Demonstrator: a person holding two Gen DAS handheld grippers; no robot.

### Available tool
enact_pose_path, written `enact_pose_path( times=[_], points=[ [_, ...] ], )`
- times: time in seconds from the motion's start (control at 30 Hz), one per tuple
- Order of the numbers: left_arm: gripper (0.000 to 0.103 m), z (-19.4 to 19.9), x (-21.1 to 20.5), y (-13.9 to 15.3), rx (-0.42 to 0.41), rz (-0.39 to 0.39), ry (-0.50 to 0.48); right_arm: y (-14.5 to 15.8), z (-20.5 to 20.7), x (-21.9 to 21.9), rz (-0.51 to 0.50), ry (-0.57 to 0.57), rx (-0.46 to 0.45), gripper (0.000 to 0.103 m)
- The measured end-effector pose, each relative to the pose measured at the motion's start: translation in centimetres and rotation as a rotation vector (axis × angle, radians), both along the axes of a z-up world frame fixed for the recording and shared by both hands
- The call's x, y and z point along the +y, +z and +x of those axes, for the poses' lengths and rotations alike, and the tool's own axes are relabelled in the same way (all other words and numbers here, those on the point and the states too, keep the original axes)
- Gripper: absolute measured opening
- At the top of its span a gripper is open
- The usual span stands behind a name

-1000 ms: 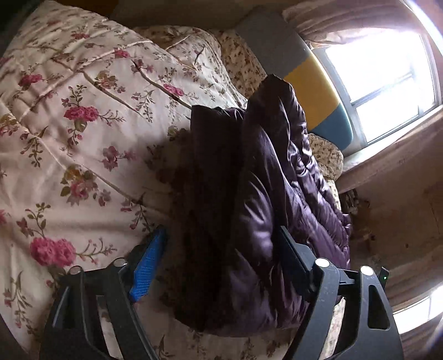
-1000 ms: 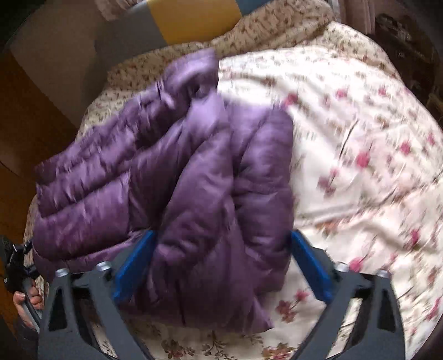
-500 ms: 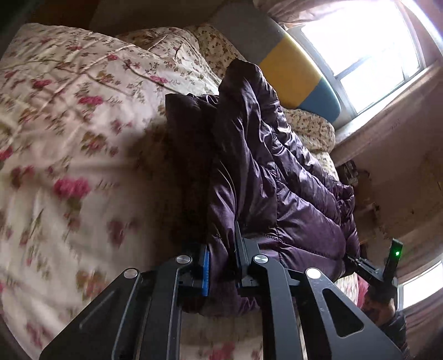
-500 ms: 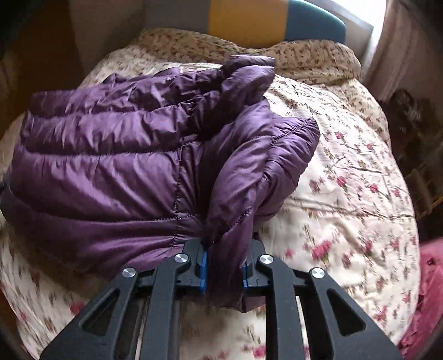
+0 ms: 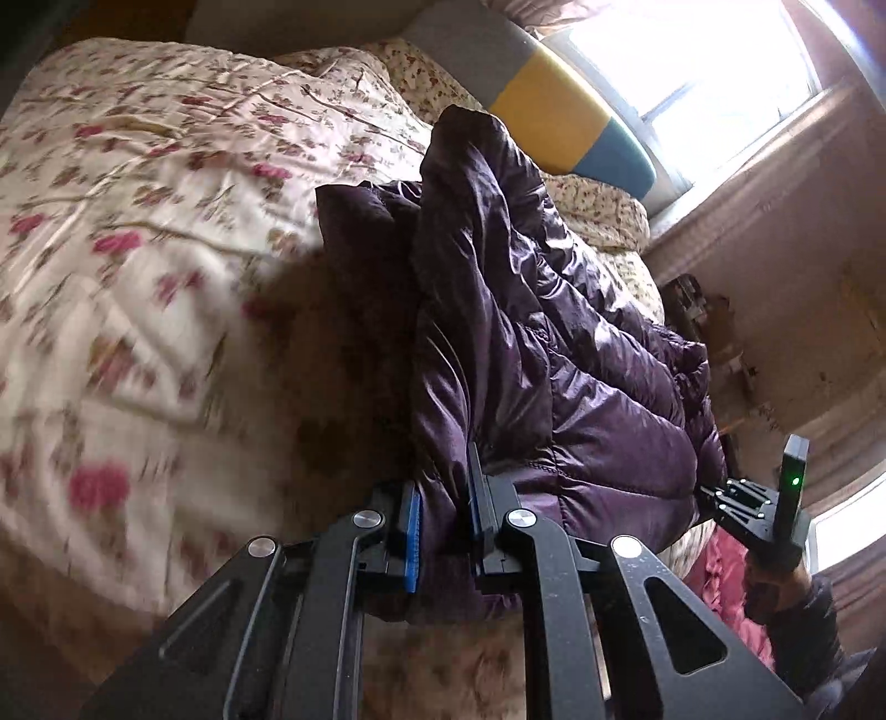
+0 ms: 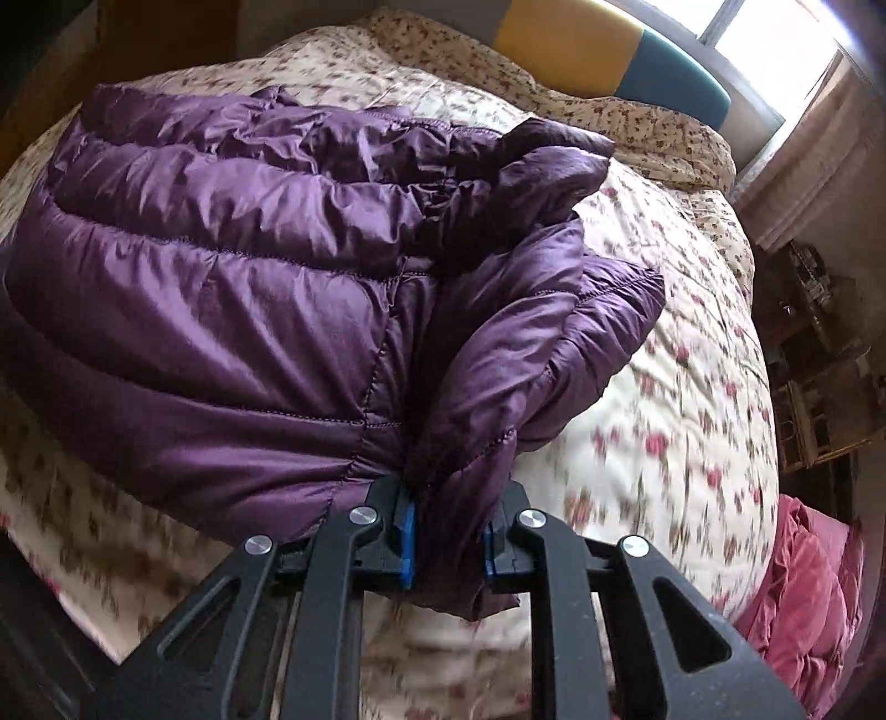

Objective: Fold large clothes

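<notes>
Floral bedspread underneath; both grippers' fingers clamped on purple jacket.

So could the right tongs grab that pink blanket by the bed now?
Probably not yet. The right tongs are shut on the purple jacket, so they are full. The pink blanket lies off to the side, past the floral bedspread, with nothing covering it.

purple puffer jacket: 1 | floral quilt: 1 | tools: 2 | headboard: 1
</notes>
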State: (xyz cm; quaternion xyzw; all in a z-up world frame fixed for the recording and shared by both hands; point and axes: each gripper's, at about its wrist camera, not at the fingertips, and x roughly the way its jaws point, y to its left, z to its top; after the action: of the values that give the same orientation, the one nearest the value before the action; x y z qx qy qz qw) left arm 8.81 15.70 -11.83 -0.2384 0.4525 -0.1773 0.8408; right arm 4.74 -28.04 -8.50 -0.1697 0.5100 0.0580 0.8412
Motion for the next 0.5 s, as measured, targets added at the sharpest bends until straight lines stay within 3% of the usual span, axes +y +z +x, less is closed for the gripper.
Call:
enact_pose_path(
  times=[0.07, 0.1, 0.13, 0.17, 0.2, 0.33, 0.5],
  points=[
    [0.017, -0.6, -0.2, 0.5, -0.003, 0.018, 0.002, 0.4, -0.8, -0.3, 0.011, -0.018, 0.002, 0.025],
    [0.035, -0.8, 0.0, 0.9, -0.007, 0.028, 0.013, 0.7, -1.1, -0.6, 0.020, -0.028, -0.003, 0.035],
    [0.069, -0.7, 0.3, 1.3, -0.016, 0.021, 0.024, 1.1, -1.2, -0.8, 0.027, -0.034, -0.009, 0.052],
    [0.081, -0.8, 0.9, 2.1, -0.044, -0.002, 0.054, 1.7, -1.3, -1.0, 0.047, -0.038, -0.018, 0.059],
    [0.084, -0.6, 1.5, 3.0, -0.078, -0.018, 0.084, 2.5, -1.3, -1.2, 0.065, -0.044, -0.039, 0.066],
    [0.084, 1.9, 1.9, 5.0, -0.126, -0.033, 0.108, 4.6, 1.4, -1.7, 0.143, -0.088, -0.097, 0.075],
    [0.083, 6.5, 0.7, 4.8, -0.072, -0.070, 0.121, 4.3, 7.5, -2.3, 0.223, -0.203, -0.126, 0.077]
  ],
)
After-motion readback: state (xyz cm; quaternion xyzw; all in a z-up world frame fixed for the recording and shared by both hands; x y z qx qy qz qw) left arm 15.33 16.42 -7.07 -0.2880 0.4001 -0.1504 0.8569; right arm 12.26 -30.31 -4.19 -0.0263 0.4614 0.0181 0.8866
